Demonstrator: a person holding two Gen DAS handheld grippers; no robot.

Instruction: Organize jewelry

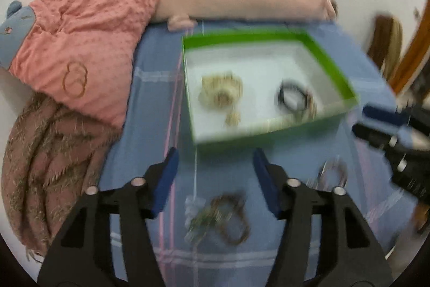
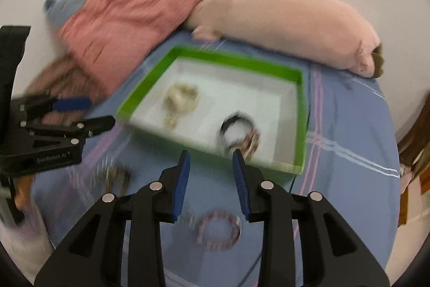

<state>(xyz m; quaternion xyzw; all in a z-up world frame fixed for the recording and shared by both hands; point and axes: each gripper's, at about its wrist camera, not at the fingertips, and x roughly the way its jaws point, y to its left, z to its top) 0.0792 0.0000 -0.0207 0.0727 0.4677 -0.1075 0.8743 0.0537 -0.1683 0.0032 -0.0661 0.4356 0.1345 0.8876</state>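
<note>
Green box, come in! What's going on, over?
Left gripper and right gripper open, empty. Green box holds some jewelry; bracelets wait on bedsheet. Nothing blocking.

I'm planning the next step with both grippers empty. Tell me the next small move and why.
Probably lower the right gripper onto the round reddish beaded bracelet lying on the blue checked cloth just below its open jaws, then close. The green-rimmed white tray already holds gold pieces and a black bangle; this bracelet is still outside it.
</note>
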